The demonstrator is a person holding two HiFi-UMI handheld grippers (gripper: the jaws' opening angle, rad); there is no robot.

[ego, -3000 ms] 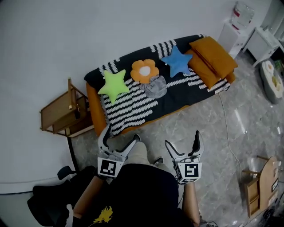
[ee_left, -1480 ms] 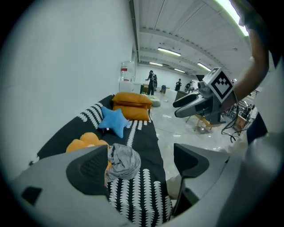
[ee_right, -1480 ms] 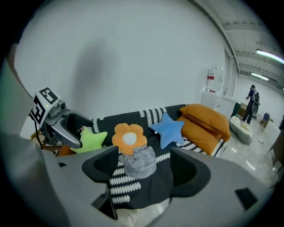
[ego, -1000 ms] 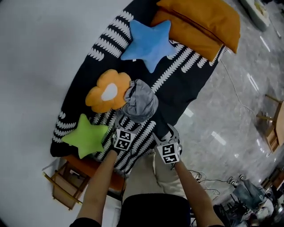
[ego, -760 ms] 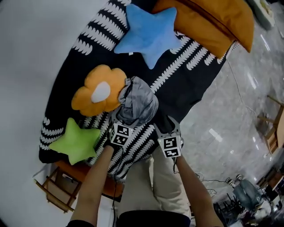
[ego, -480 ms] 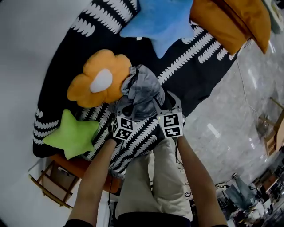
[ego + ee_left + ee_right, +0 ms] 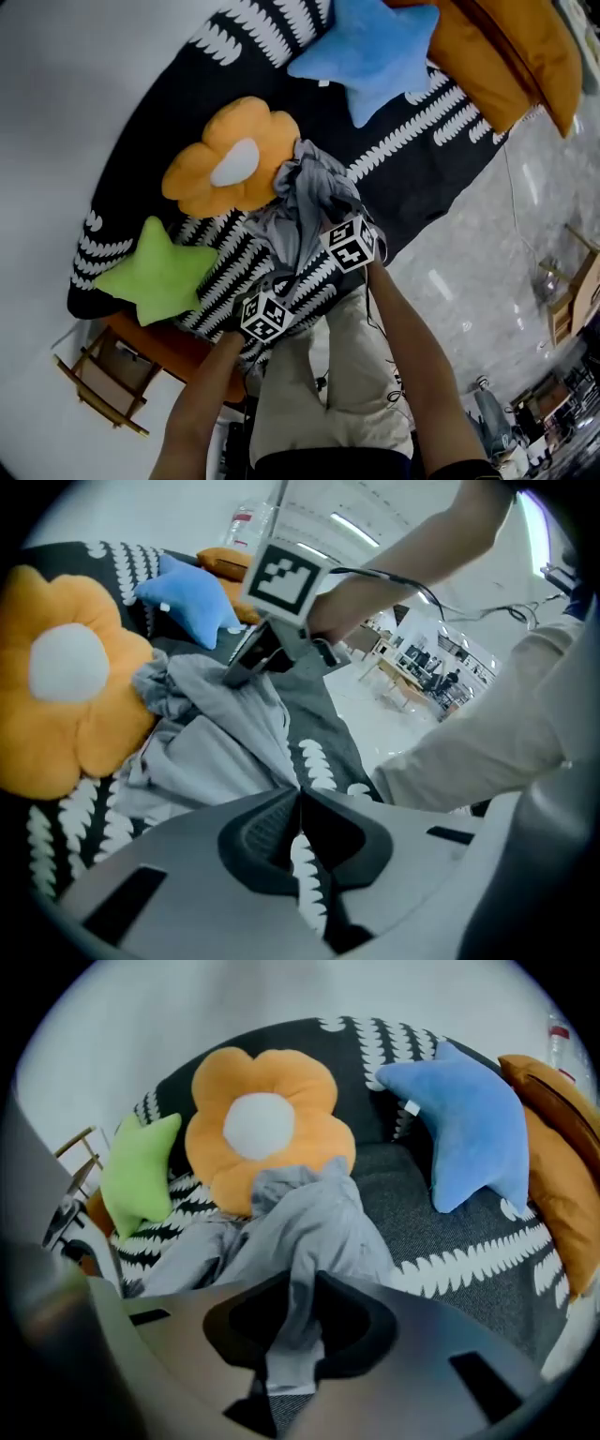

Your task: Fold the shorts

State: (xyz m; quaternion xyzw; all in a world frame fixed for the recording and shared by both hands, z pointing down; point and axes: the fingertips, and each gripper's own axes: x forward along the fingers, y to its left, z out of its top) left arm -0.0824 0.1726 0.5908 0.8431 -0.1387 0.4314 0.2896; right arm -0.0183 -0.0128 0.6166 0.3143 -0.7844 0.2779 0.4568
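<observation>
Left gripper [image 7: 296,794] jaws pinch the crumpled grey fabric shorts [image 7: 305,192]; right gripper [image 7: 302,1286] jaws (one o'clock, head view) have just been closing on them, probably for spreading.

Grey shorts [image 7: 217,735] edge between closed jaws

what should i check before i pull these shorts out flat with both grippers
1. Hold of the left gripper on the shorts: ok, jaws together with a tip of grey cloth pinched between them.
2. Hold of the right gripper on the shorts: ok, its jaws have just been closing, with a fold of cloth between them.
3. The shorts lying flat: not ok, bunched in a heap on the blanket.
4. The shorts free of the flower cushion: not ok, they lie against it.
5. Which edge each gripper holds, waistband or hem: cannot tell.
</observation>
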